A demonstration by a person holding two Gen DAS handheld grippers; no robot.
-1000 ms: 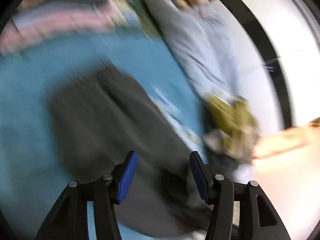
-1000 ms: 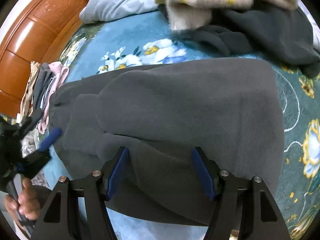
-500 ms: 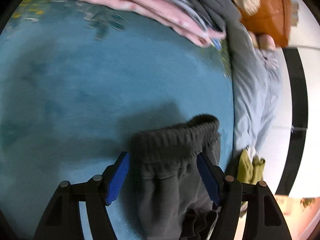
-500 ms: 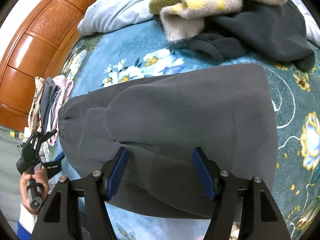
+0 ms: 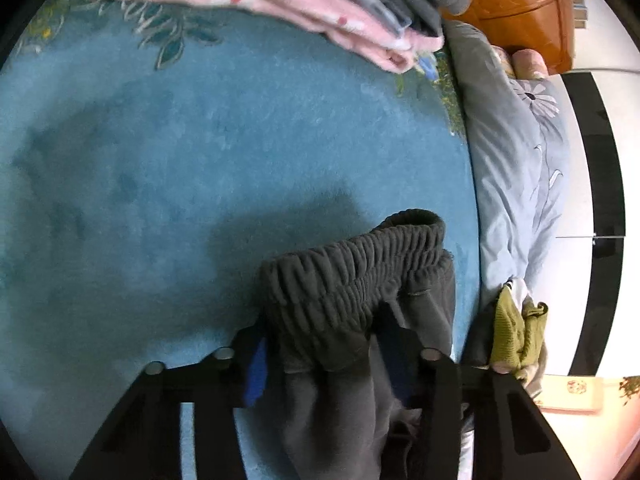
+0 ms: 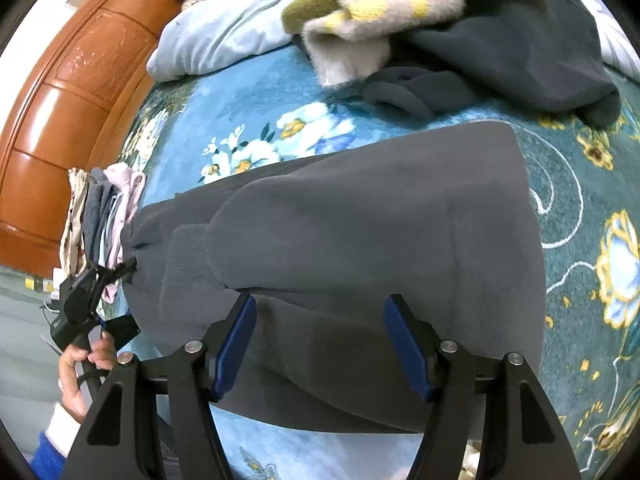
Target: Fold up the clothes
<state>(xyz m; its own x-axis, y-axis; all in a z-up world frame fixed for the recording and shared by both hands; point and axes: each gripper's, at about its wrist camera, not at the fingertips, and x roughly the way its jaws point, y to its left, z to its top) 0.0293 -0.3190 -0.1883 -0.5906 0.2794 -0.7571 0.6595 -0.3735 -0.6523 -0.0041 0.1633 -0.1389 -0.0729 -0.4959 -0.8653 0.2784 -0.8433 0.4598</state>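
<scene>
Left gripper (image 5: pixel 324 364) has its jaws drawn in on the gathered waistband of the grey trousers (image 5: pixel 352 280), pinching the bunched elastic between the pads; they have just been closing, with that cloth between them; the grip looks to take only one corner of the band, so a lift may let the thick, springy fleece slide out, or haul up just the top layer and spoil the fold already made; beyond its tips lies the bare blue bedspread (image 5: pixel 200 160), and farther off a stack of folded clothes (image 5: pixel 320 8), which a careless swing could knock over. Right gripper (image 6: pixel 320 340) hovers with jaws apart over the doubled-over trousers (image 6: pixel 380 220) and holds nothing; if it does not pin or carry its side, the bundle may twist; ahead of it sits a heap of unfolded clothes (image 6: pixel 420 12). Against half a second ago, the left jaws stood wider, astride the waistband; a second ago that view was blurred, looking across the trousers.
</scene>
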